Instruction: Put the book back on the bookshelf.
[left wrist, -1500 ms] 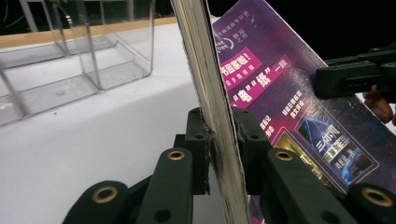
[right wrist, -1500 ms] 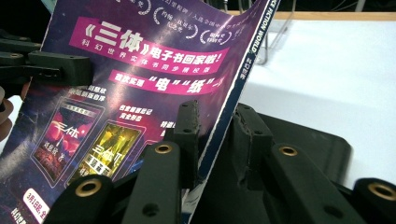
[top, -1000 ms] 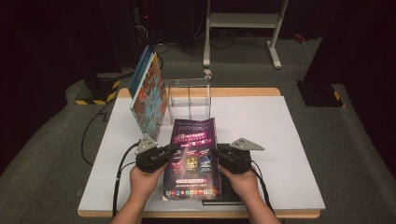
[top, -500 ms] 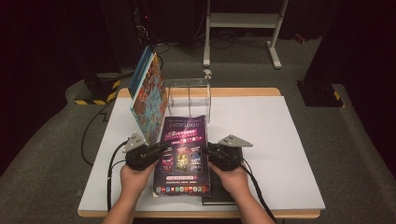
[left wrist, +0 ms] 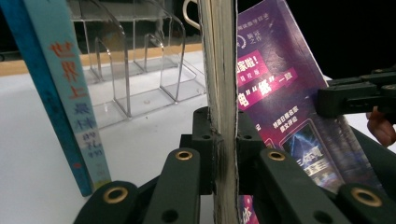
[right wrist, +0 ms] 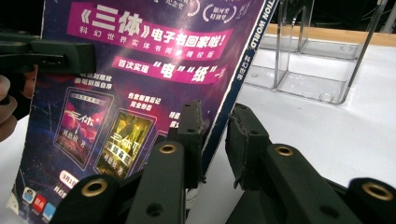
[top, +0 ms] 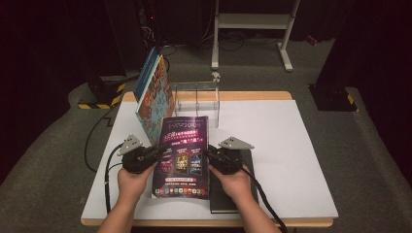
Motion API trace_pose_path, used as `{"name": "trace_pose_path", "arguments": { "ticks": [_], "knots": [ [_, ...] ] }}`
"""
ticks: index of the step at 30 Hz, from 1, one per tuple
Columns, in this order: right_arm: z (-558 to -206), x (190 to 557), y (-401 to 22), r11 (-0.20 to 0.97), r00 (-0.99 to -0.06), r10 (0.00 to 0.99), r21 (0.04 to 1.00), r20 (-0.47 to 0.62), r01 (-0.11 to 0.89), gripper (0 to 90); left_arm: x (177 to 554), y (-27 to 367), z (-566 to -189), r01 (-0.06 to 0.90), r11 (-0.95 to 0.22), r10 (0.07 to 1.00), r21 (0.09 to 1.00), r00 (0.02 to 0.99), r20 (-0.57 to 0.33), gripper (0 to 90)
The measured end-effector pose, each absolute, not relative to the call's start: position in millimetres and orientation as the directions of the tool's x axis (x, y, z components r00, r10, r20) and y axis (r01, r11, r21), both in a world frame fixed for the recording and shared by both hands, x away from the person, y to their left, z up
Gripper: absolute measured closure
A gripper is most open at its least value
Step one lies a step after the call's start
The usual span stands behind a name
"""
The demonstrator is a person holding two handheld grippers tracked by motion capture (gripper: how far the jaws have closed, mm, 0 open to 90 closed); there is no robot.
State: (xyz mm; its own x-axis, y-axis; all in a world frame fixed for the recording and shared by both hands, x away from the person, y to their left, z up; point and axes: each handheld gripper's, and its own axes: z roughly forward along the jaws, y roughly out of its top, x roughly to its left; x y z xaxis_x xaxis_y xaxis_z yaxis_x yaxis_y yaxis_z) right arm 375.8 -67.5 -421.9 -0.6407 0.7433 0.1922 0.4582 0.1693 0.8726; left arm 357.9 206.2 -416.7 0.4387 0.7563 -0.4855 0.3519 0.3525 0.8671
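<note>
Purple magazine tilted up, left hand-held gripper and right hand-held gripper each clamping an edge.

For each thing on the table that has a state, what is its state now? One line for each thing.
Purple magazine: lifted and tilted, held at both side edges.
Left gripper: shut on the magazine's page edge.
Right gripper: jaws around the magazine's spine edge; no clear contact visible on one side.
Colourful book: standing, leaning.
Clear acrylic rack: upright, slots empty.
Black book: lying flat, closed.
</note>
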Motion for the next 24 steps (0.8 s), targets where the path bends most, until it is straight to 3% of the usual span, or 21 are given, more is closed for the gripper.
{"name": "trace_pose_path", "arguments": {
  "ticks": [24],
  "knots": [
    [-405, 385, -60, 0.122, -0.631, 0.752, 0.901, 0.19, 0.417, 80.3, 365, 209, -400, 0.274, 0.395, 0.758, 0.877, 0.441, -0.479, 83.0]
  ]
}}
